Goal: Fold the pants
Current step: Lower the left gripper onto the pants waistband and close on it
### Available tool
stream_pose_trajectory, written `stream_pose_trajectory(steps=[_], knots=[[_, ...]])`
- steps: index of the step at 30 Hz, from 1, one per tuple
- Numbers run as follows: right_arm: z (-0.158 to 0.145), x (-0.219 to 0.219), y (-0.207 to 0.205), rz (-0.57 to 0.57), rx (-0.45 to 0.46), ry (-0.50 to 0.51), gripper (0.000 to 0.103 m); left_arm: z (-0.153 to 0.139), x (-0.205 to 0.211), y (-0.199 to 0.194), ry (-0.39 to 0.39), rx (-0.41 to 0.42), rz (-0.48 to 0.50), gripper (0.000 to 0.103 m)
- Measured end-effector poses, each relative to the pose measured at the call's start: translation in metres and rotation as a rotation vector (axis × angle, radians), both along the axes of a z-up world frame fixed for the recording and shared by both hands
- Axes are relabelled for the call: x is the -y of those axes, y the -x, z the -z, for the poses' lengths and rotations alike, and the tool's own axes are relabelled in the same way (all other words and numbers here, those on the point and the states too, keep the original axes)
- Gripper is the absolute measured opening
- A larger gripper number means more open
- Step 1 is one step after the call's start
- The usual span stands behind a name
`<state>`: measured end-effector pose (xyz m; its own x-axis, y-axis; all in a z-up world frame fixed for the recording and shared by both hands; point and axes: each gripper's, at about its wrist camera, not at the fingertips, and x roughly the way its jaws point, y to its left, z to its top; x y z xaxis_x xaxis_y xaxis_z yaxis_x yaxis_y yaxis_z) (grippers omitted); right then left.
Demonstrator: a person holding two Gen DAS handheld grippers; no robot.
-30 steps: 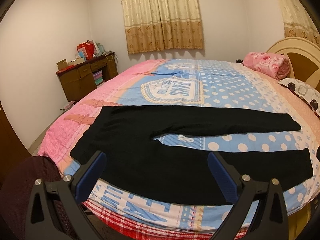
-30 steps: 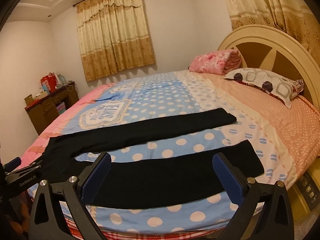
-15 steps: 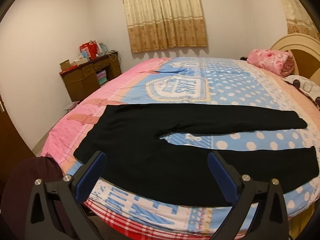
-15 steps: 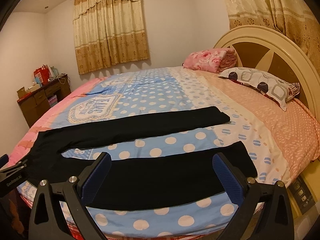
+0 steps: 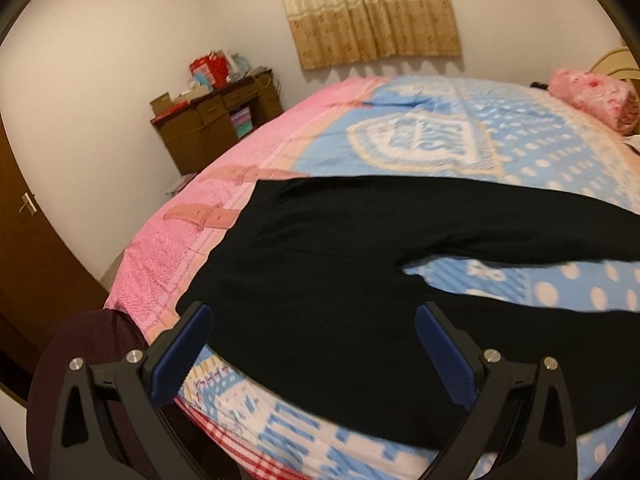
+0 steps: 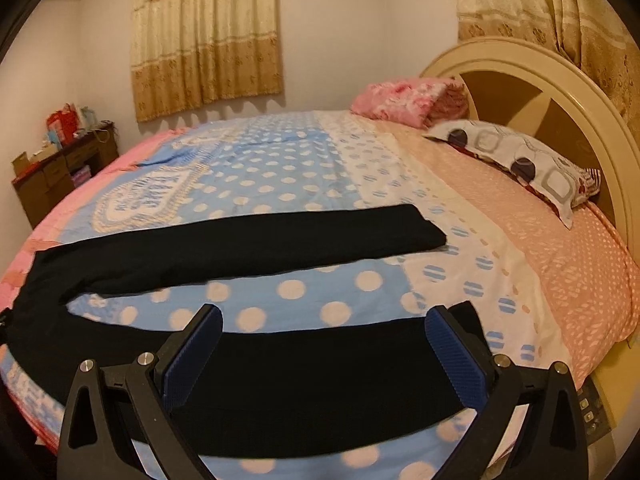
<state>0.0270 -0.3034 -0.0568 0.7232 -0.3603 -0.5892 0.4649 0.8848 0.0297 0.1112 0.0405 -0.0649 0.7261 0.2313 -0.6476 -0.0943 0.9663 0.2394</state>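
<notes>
Left wrist view: beyond the left finger, a dark rounded chair back [image 5: 92,336] and a wooden desk [image 5: 216,124] against the far wall. Left gripper [image 5: 314,340] spread wide, jaws released, nothing between the pads, hovering over the near edge of the bed [image 5: 280,432]. Directly ahead of and between the jaws, black pants [image 5: 320,280] lying flat on the patterned bedspread, waist end toward the left finger, legs running off past the right finger. Farther right, a pink folded blanket [image 5: 592,96] near the headboard.

Right wrist view: past the left finger, the waist end of the pants [image 6: 248,248], with the far leg stretching right across the polka dots. Right gripper [image 6: 324,344] likewise released, jaws apart and empty, poised above the near leg, whose cuff end sits just behind the right finger. Beyond the right finger, a patterned pillow [image 6: 520,164] against the round headboard [image 6: 560,80].
</notes>
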Motion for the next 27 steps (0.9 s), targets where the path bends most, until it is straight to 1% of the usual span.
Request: stream_pose_trajectory(steps=[3, 7, 11, 15, 16, 20, 22, 24, 25, 27], knots=[[0.003, 0.018, -0.011, 0.024, -0.014, -0.022, 0.102, 0.004, -0.001, -0.025, -0.017, -0.026, -0.038, 0.103], [0.006, 0.031, -0.031, 0.03, -0.039, -0.011, 0.102, 0.011, 0.002, -0.051, -0.032, -0.048, -0.054, 0.103], [0.009, 0.041, -0.052, 0.013, -0.06, -0.001, 0.102, 0.023, 0.001, -0.082, 0.014, -0.113, -0.05, 0.103], [0.015, 0.051, -0.067, 0.001, -0.067, -0.005, 0.102, 0.03, -0.015, -0.118, 0.096, -0.178, -0.08, 0.103], [0.015, 0.053, -0.069, -0.003, -0.064, -0.008, 0.102, 0.028, -0.02, -0.129, 0.107, -0.179, -0.093, 0.103], [0.02, 0.06, -0.084, -0.012, -0.063, -0.012, 0.102, 0.016, -0.03, -0.177, 0.11, -0.155, -0.136, 0.103], [0.021, 0.062, -0.091, -0.012, -0.067, -0.011, 0.102, 0.016, -0.033, -0.202, 0.136, -0.167, -0.169, 0.103], [0.024, 0.063, -0.099, -0.014, -0.073, -0.008, 0.102, 0.018, -0.034, -0.224, 0.139, -0.185, -0.227, 0.103], [0.024, 0.063, -0.102, -0.017, -0.077, -0.006, 0.102, 0.019, -0.034, -0.232, 0.138, -0.19, -0.248, 0.103], [0.026, 0.062, -0.11, -0.026, -0.084, 0.005, 0.102, 0.022, -0.032, -0.248, 0.159, -0.201, -0.285, 0.103]])
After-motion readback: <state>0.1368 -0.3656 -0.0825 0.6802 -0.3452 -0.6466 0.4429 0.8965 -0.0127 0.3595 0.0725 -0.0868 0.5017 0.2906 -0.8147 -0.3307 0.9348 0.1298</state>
